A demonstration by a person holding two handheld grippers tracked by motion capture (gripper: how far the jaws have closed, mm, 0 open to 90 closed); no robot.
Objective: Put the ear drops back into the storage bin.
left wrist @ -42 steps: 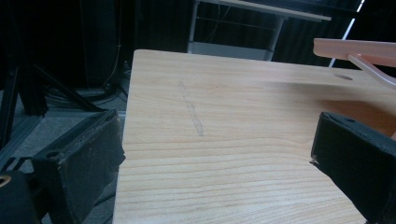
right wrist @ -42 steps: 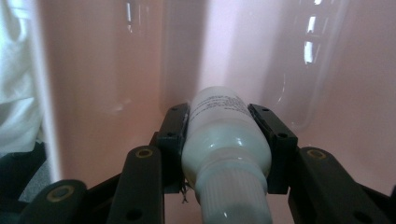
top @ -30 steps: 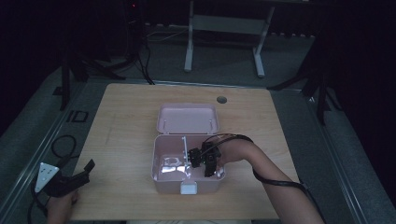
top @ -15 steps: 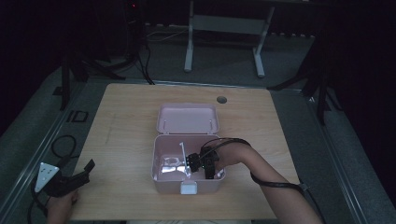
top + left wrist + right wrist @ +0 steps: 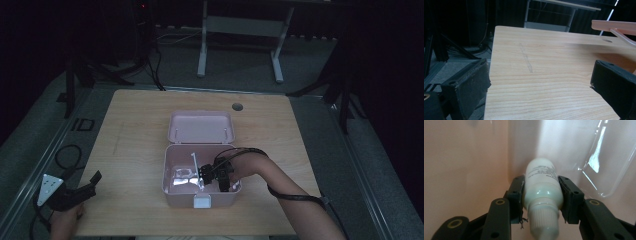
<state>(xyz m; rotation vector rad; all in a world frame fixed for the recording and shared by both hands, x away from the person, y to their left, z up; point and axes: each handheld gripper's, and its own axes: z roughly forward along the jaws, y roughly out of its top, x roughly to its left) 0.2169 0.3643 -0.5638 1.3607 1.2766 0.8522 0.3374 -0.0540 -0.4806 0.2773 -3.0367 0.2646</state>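
Item: white bottle [image 5: 543, 185], inside pink box [image 5: 172, 189] on surface [image 5: 130, 130].
Right hand-held gripper [image 5: 542, 198]: clamped on bottle.
Left hand-held gripper [image 5: 539, 82]: wide, empty.
Advice: lift straight, avoiding clear wrapper [image 5: 609, 162].

I work in a dim lab or recording studio, not a home. The landmark is the bare wooden table [image 5: 150, 125], with a round cable port [image 5: 237, 106] near its far edge. Beyond the table stands a grey metal stand [image 5: 240, 30] on two feet. Beyond its far left corner, cables [image 5: 150, 55] run over a grey floor [image 5: 310, 65] among black tripod legs [image 5: 75, 80]. Dark curtains close off everything behind the table.
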